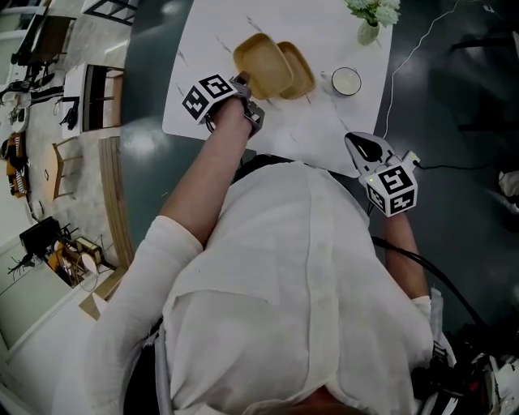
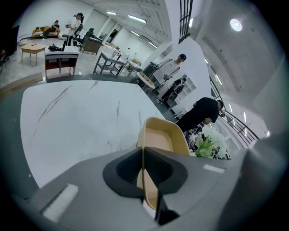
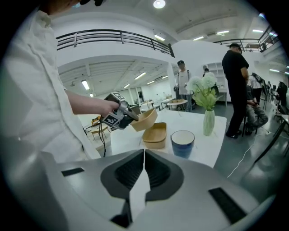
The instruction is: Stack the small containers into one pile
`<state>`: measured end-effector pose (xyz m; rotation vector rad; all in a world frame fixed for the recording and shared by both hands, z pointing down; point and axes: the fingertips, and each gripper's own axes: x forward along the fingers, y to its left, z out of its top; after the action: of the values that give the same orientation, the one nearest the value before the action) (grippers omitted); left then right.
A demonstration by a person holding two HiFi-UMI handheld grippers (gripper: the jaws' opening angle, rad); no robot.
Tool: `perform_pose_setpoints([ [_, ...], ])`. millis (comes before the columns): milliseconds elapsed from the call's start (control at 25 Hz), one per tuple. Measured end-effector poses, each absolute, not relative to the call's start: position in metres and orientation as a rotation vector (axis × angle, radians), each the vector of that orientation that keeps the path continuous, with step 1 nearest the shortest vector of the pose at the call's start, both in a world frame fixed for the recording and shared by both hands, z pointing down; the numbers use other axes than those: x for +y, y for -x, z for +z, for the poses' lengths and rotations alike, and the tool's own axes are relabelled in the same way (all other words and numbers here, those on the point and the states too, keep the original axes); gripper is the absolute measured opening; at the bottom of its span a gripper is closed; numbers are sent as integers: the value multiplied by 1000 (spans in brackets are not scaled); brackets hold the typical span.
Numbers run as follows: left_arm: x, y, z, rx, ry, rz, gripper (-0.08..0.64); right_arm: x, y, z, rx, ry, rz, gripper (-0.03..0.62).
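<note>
My left gripper is shut on the near rim of a tan oblong container and holds it tilted above the white table. In the left gripper view the jaws pinch that container's wall. A second tan container rests on the table just right of the held one, partly under it. The right gripper view shows the held container above and to the left of the resting one. My right gripper hangs at the table's near edge, shut with nothing in it.
A blue cup with a white inside stands right of the containers. A white vase with pale flowers stands at the table's far right. A cable runs over the dark floor on the right. People stand beyond the table.
</note>
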<state>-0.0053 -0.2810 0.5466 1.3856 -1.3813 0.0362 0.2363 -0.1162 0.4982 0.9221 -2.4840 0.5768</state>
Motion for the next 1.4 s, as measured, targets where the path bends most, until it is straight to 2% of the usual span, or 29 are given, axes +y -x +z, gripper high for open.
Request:
perform_pose_setpoints([
  [880, -283, -42, 578, -1458, -1365, 162, 20, -104, -296, 506, -2449, -1002, 640, 5],
  [1400, -287, -43, 585, -1481, -1387, 186, 29, -100, -292, 506, -2440, -987, 645, 5],
])
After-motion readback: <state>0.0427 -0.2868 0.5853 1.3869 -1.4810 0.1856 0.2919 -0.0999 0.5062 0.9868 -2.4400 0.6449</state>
